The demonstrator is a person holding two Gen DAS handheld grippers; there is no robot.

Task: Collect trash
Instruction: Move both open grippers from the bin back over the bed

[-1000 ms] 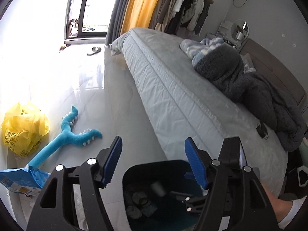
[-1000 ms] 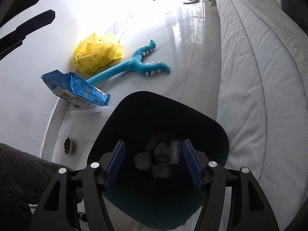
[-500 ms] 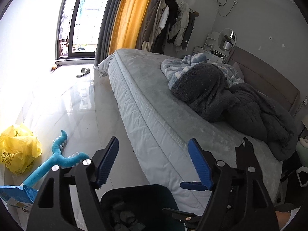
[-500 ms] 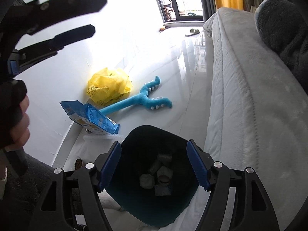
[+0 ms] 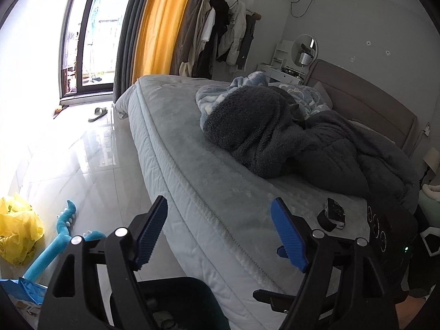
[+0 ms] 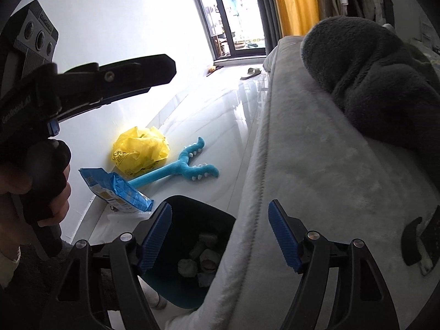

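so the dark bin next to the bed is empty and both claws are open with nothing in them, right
Not quite: the bin is not empty. The right wrist view shows several crumpled pale pieces of trash lying at its bottom. The rest holds: it stands beside the bed, and the left claw and right claw are both open with nothing between their pads.

A big grey bed [image 5: 192, 148] stood by the shiny white floor [image 5: 82, 170], with a fluffy dark blanket [image 5: 264, 132] heaped on top of it. On the floor lay a blue toy [image 6: 189, 167] with two arms, and one slipper [image 5: 98, 113] sat near the glass door [image 5: 88, 35]. An orange curtain [image 5: 162, 22] hung beside the door, and coats [image 5: 220, 30] hung on a rail by the wall.
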